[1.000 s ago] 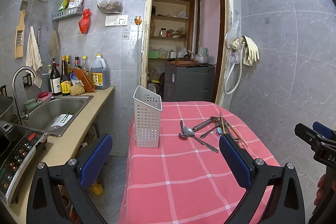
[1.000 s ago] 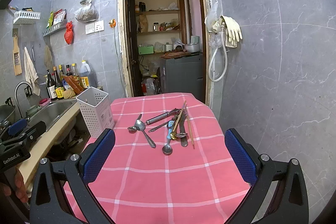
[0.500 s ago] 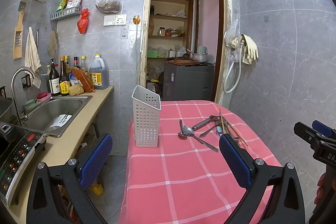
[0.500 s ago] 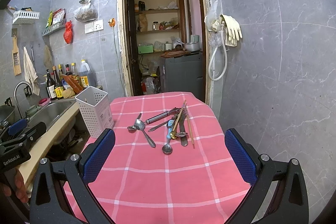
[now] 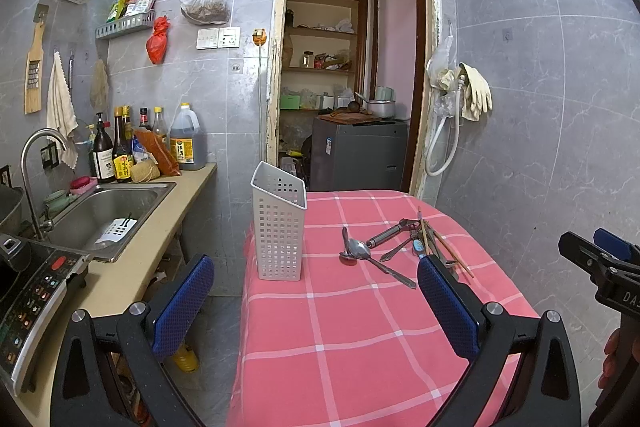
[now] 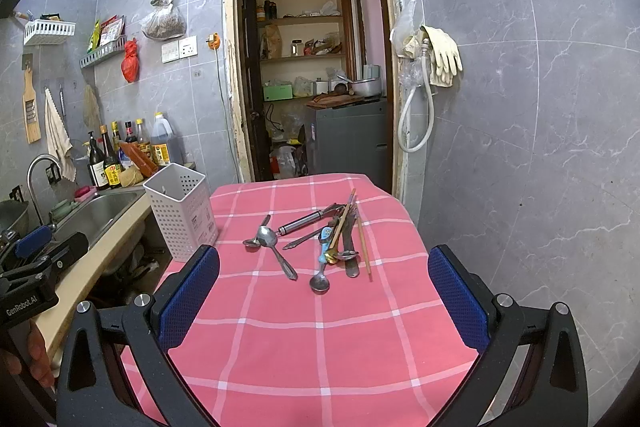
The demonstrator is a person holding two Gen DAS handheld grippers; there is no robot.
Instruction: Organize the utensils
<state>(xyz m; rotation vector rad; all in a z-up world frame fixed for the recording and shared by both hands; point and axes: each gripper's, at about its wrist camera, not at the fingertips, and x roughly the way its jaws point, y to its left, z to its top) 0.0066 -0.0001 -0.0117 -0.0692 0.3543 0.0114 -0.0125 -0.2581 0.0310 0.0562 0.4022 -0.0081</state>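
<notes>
A white perforated utensil holder (image 5: 279, 225) (image 6: 182, 211) stands upright and empty at the left edge of the table with the pink checked cloth (image 5: 360, 327) (image 6: 320, 327). A pile of utensils (image 5: 404, 245) (image 6: 324, 239) lies at mid-table: metal spoons, a peeler, a blue-handled spoon and wooden chopsticks. My left gripper (image 5: 316, 301) is open and empty, near the table's left front. My right gripper (image 6: 324, 291) is open and empty, in front of the pile and apart from it.
A counter with a steel sink (image 5: 104, 215), bottles (image 5: 120, 151) and an induction cooker (image 5: 28, 291) runs along the left. A doorway (image 5: 352, 87) with a grey cabinet lies behind the table. A tiled wall (image 6: 540, 147) stands close on the right.
Both grippers have barely moved; the views have shifted slightly. Nothing was taken hold of or let go.
</notes>
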